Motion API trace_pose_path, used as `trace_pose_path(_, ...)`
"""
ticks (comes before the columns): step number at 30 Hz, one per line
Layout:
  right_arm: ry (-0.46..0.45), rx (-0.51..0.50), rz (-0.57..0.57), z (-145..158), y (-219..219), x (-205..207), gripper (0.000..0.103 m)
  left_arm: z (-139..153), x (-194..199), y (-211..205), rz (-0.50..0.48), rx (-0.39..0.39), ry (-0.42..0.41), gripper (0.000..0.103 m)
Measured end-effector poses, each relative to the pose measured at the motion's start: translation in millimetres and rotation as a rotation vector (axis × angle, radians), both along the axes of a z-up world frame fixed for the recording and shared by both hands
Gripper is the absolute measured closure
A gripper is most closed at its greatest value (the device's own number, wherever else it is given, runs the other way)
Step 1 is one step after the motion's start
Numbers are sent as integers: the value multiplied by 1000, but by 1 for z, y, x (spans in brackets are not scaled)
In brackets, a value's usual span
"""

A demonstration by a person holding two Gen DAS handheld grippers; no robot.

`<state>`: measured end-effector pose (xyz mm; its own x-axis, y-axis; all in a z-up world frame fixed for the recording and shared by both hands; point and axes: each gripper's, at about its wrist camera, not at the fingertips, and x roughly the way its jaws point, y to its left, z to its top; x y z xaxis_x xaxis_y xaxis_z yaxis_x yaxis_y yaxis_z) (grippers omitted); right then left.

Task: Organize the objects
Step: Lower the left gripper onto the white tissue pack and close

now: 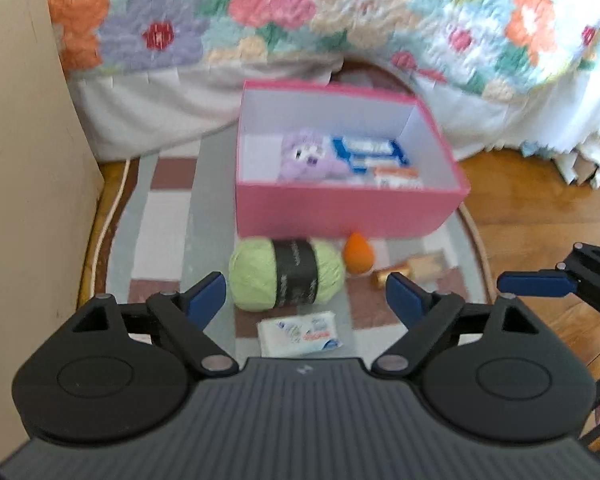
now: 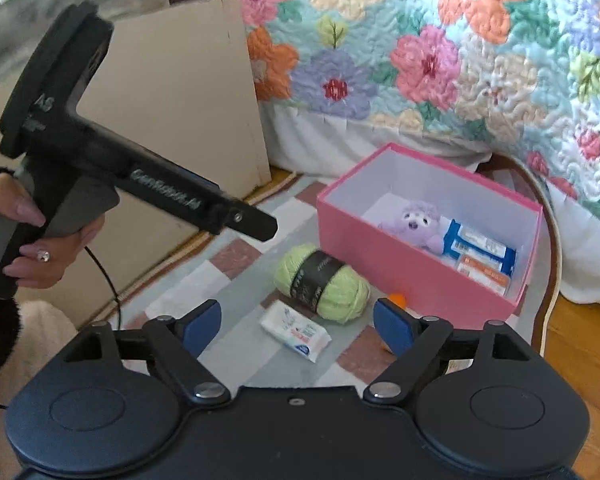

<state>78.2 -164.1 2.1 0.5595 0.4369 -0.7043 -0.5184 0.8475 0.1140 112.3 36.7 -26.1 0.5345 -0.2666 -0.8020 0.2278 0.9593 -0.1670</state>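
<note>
A pink box [image 1: 340, 210] [image 2: 364, 236] stands on a checked rug and holds a purple plush toy [image 1: 308, 156] [image 2: 414, 220] and blue and orange packets [image 1: 376, 152] [image 2: 480, 252]. In front of it lie a green yarn ball [image 1: 286, 274] [image 2: 324, 282], an orange egg-shaped sponge [image 1: 358, 254] [image 2: 398, 300], a gold-wrapped item [image 1: 410, 268] and a white tissue pack [image 1: 298, 332] [image 2: 296, 332]. My left gripper [image 1: 306, 300] is open above the yarn and tissue pack, holding nothing. My right gripper [image 2: 296, 324] is open above the tissue pack, empty.
A bed with a flowered quilt [image 1: 300, 12] [image 2: 440, 60] rises behind the box. A beige cabinet side [image 1: 24, 160] [image 2: 172, 120] stands at the left. Wooden floor [image 1: 540, 200] lies right of the rug. A hand [image 2: 40, 240] holds the left gripper's handle in the right wrist view.
</note>
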Motion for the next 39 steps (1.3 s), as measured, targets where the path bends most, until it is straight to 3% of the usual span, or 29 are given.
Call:
trace_pose_path(4, 5, 43, -4, -29, 5, 4, 16, -37, 5, 4, 26, 24, 37, 16)
trace_pose_path(8, -18, -7, 9, -54, 16, 7, 16, -69, 8, 9, 53, 29, 89, 16)
trace_pose_path(11, 20, -34, 24, -70, 23, 14, 16, -87, 10, 12, 55, 22, 122, 17)
trace_pose_path(14, 59, 1, 23, -86, 25, 21, 16, -103, 12, 15, 64, 2, 170, 18)
trace_pose_path(21, 76, -71, 27, -120, 39, 29, 16, -129, 20, 19, 89, -23, 188, 19)
trace_pose_path(26, 108, -123, 47, -143, 48, 35, 18, -138, 23, 17, 93, 22, 206, 20)
trace_pose_path(31, 124, -80, 32, -156, 48, 40, 18, -145, 27, 16, 99, 25, 206, 20)
trace_pose_path(35, 144, -57, 4, -164, 50, 45, 20, -153, 31, 14, 109, -17, 202, 28)
trace_pose_path(37, 134, -39, -19, -167, 49, 46, 21, -155, 33, 13, 105, -54, 195, 38)
trace_pose_path(39, 106, -46, -28, -167, 51, 46, 27, -155, 34, 12, 95, -108, 194, 58)
